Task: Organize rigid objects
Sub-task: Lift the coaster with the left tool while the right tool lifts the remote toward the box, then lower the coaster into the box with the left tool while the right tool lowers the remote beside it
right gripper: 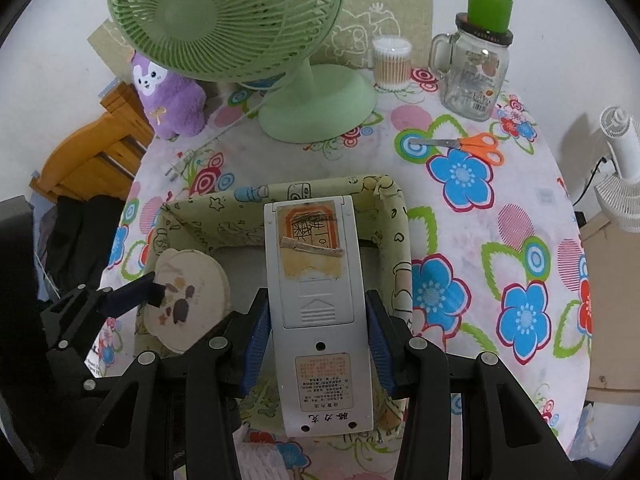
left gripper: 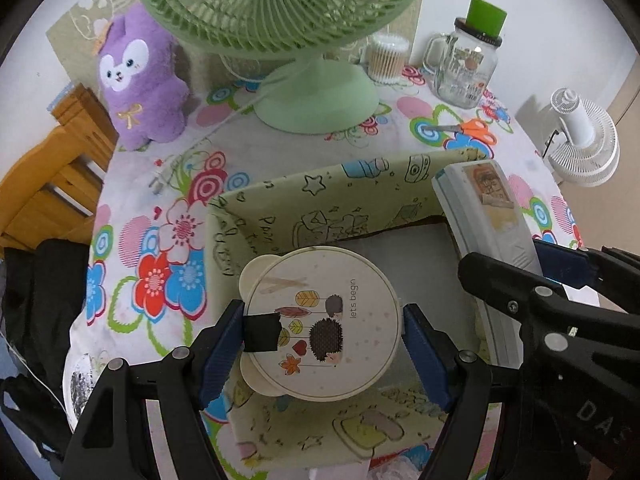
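Left gripper [left gripper: 322,346] clamped on a round cream lid [left gripper: 320,324] printed with hedgehogs, blue pads pressing both edges; lid sits low centre of frame, over the open fabric box [left gripper: 280,204]. Right gripper [right gripper: 316,334] closed on a grey remote control [right gripper: 314,300], back side up, held lengthwise over the same box, centre of frame. Box stands on the flowered worktop [right gripper: 500,240]. Upper frame: green fan [right gripper: 224,20], purple plush toy [right gripper: 172,96], cotton-swab tub [right gripper: 392,64], glass mug jar [right gripper: 476,72]. Orange scissors [right gripper: 472,145] lie right of the fan base.
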Tool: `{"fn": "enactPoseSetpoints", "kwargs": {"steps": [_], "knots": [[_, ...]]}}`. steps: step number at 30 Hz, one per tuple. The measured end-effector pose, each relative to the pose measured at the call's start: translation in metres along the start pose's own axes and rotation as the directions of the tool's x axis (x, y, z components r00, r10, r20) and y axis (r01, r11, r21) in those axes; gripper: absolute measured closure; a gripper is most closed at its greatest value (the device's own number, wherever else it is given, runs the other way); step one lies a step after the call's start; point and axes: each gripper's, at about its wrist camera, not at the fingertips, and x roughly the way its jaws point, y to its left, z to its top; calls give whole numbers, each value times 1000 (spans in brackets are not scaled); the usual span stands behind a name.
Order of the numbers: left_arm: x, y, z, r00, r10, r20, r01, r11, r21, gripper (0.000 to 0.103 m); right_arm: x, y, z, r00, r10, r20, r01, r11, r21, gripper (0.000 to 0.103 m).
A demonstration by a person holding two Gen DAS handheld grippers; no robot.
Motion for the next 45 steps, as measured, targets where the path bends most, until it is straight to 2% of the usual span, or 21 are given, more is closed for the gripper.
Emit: {"fn": "enactPoseSetpoints", "kwargs": {"steps": [3, 9, 12, 18, 22, 25, 29, 33, 35, 40, 45], "knots": [[5, -3, 2, 1000, 12, 12, -12, 1000, 18, 24, 8, -1, 2, 1000, -5, -18, 5, 1000, -2, 55], [18, -5, 4, 999, -39, -28, 39, 999, -1, 23, 20, -1, 4, 999, -9, -40, 9, 1000, -4, 54], [20, -7, 4, 999, -45, -24, 46, 999, 10, 23, 25, 0, 3, 999, -6, -52, 6, 1000, -2, 54], [21, -13, 4, 999, -45, -17, 45, 998, 32, 10, 30, 0, 2, 998, -13, -62, 13, 1000, -2, 54], [13, -11, 5, 999, -48, -15, 48, 998, 36, 8, 28, 0, 3, 998, -18, -61, 18, 1000, 3, 54], [2, -7, 5, 1000, -10, -7, 10, 999, 49, 6, 26, 1, 4, 998, -29, -52, 29, 1000, 3, 55], [-10, -2, 0, 999, -26, -19, 27, 997, 72, 6, 28, 3, 3, 997, -54, -60, 55, 999, 5, 55], [-21, 0, -6, 998, 62, -6, -61, 994, 95, 5, 35, 5, 2, 993, -88, -77, 88, 996, 6, 55], [-24, 5, -10, 997, 81, -1, -81, 994, 77, 4, 39, 7, 2, 992, -93, -83, 93, 996, 1, 55], [-15, 23, -12, 997, 63, -37, -63, 998, 3, 3, 46, 16, 3, 986, -143, -80, 140, 989, -49, 54], [-4, 28, -12, 995, 75, -63, -76, 997, -13, 4, 52, 22, 4, 984, -156, -87, 150, 986, -73, 54]]}}
